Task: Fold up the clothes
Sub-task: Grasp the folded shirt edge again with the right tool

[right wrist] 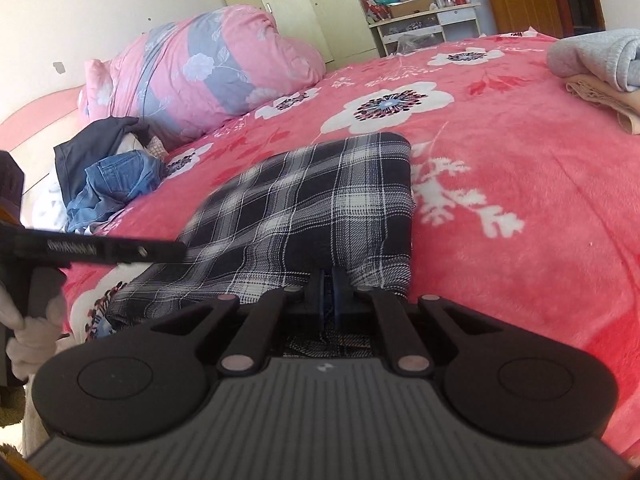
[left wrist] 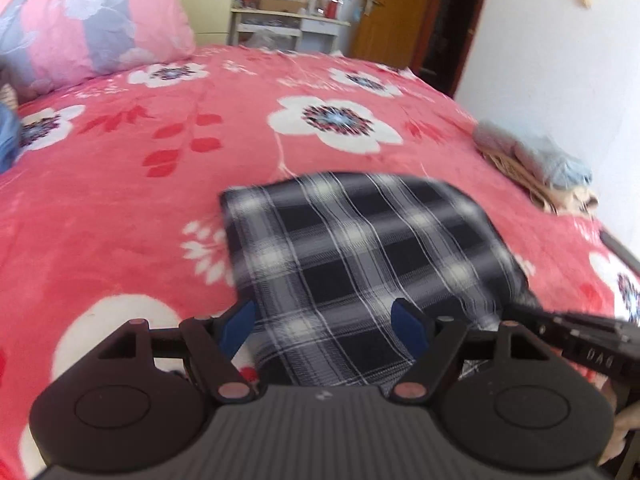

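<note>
Seen first from the left wrist, the left gripper (left wrist: 326,326) hangs low over a folded black-and-white plaid garment (left wrist: 360,256), its blue-padded fingers (left wrist: 238,326) spread wide with nothing between them; one pad sits at the cloth's near left edge, the other above the plaid itself. That garment lies on a pink floral blanket (left wrist: 140,200) covering the bed, towards the near edge. Part of the right gripper (left wrist: 592,344) reaches in from the right side of the frame, close to the garment's near right corner. A pink and grey pillow (left wrist: 92,20) rests at the far left, a small stack of folded clothes (left wrist: 536,164) sits near the bed's right edge, and a cluttered white desk (left wrist: 288,24) stands beside a brown door (left wrist: 392,8) beyond the bed; the picture is slightly blurred. Next, from the right wrist, the right gripper (right wrist: 330,292) has its fingers pressed close together on the plaid garment's (right wrist: 304,208) near edge, pinching a fold of the fabric. The left gripper (right wrist: 100,250) shows as a dark bar at the left, its tip just over the garment's left side, with a white-gloved hand (right wrist: 32,340) behind it. A heap of jeans and dark clothes (right wrist: 112,176) lies near the pillow (right wrist: 208,68), well apart from the plaid piece, and the folded stack (right wrist: 600,68) sits at the far right on the blanket (right wrist: 520,184).
</note>
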The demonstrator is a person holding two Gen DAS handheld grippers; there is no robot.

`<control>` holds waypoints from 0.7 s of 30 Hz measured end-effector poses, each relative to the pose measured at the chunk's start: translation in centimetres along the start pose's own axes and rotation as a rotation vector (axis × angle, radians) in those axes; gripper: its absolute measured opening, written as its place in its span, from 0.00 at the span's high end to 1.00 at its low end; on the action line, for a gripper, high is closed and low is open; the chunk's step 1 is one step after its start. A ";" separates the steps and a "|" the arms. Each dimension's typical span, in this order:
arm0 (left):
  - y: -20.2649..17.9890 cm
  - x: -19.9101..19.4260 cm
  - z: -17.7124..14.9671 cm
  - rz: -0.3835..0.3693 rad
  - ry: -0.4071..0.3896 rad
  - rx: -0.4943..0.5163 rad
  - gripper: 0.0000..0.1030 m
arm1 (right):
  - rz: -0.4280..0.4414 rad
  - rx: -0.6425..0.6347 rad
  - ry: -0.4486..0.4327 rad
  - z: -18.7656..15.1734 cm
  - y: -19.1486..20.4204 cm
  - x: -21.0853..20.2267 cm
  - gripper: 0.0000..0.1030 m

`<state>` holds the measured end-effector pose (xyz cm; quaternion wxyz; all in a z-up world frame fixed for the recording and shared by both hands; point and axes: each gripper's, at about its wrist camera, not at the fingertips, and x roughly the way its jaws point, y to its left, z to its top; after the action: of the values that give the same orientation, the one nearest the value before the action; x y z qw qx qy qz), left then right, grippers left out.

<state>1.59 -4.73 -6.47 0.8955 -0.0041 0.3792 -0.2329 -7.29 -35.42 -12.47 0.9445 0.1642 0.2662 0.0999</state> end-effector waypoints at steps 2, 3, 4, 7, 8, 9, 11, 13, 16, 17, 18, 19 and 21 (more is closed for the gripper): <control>0.4 -0.5 0.1 0.006 -0.002 -0.028 0.26 | 0.004 0.001 0.001 -0.1 -0.2 0.0 0.97; 0.7 -0.8 -0.1 0.003 0.007 -0.046 0.25 | 0.008 0.004 0.000 -0.2 -0.3 0.0 0.97; 1.1 -0.9 -0.3 -0.001 0.017 -0.063 0.25 | 0.011 0.007 0.000 -0.3 -0.5 -0.1 0.97; 1.8 -0.7 -1.1 -0.030 0.052 -0.099 0.25 | 0.017 0.014 0.004 -0.3 -0.6 -0.1 0.97; 1.9 -0.4 -1.4 -0.043 0.060 -0.107 0.25 | 0.017 0.016 0.006 -0.2 -0.6 0.0 0.97; 2.1 -0.2 -1.6 -0.057 0.068 -0.115 0.25 | 0.016 0.017 0.009 -0.2 -0.5 0.0 0.97; 2.3 0.4 -1.9 -0.083 0.082 -0.132 0.23 | 0.011 0.019 0.014 -0.1 -0.4 0.0 0.97; 2.5 1.0 -1.9 -0.104 0.086 -0.150 0.22 | 0.002 0.017 0.018 0.0 -0.2 0.0 0.97; 2.7 2.4 -1.2 -0.120 0.095 -0.155 0.22 | -0.012 0.011 0.023 0.1 0.0 0.1 0.97; 2.7 3.0 -0.9 -0.124 0.098 -0.155 0.22 | -0.016 0.010 0.026 0.1 0.1 0.1 0.97; 2.8 3.5 -0.6 -0.127 0.101 -0.154 0.22 | -0.020 0.008 0.029 0.2 0.2 0.1 0.97; 2.9 4.0 -0.2 -0.131 0.104 -0.154 0.22 | -0.023 0.005 0.032 0.3 0.2 0.1 0.97; 3.0 4.9 0.4 -0.135 0.112 -0.159 0.22 | -0.029 0.001 0.038 0.4 0.3 0.2 0.97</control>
<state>6.07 -4.20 -10.11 0.8521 -0.0875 0.4447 -0.2618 -6.98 -35.19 -12.11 0.9406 0.1591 0.2863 0.0893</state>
